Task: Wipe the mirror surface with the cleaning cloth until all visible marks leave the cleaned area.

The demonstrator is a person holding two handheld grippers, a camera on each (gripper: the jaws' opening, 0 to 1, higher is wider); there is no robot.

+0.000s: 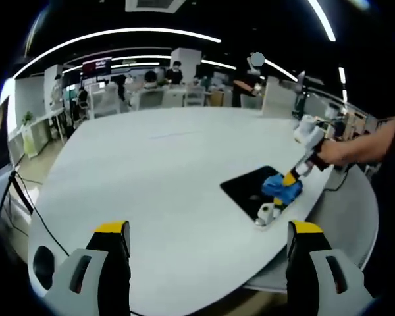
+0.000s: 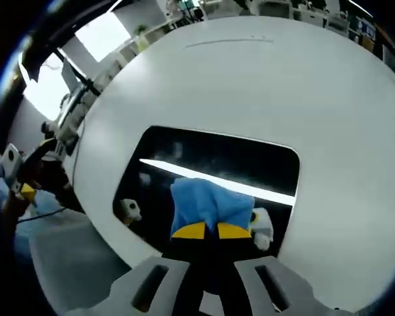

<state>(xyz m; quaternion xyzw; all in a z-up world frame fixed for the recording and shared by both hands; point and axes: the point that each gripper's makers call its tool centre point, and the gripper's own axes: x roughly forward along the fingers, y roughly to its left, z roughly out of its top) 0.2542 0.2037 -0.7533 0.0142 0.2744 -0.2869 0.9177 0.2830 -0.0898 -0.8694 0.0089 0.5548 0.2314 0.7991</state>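
Jaws of the right gripper (image 2: 210, 232) are pinching together on the blue cleaning cloth (image 2: 209, 203), their yellow tips almost meeting with a fold of fabric between them, and the bunched cloth is pressing down on the mirror (image 2: 250, 164) just ahead of them. Dark and rounded at its corners, the mirror is lying flat on the white table (image 2: 263, 79), and it is reflecting a bright strip of ceiling light that is running across the glass just beyond the cloth. Two small white blocks are sitting on the near edge of the mirror, one to each side of the jaws.

In the left gripper view, the left gripper (image 1: 207, 230) is hanging well back from the work, its jaws standing wide apart and holding nothing; beyond the tip of its right-hand jaw the right gripper (image 1: 291, 179) is leaning onto the cloth (image 1: 280, 187) over the mirror (image 1: 247, 187).

Judging by this, the wiping step is under way, and the next move is calling for steady downward pressure while sweeping the cloth over the uncovered glass further from the jaws.

Faint pale smudges are showing on the far part of the glass, but whether they are marks or reflections is hard to tell. Glass under the cloth is hidden.
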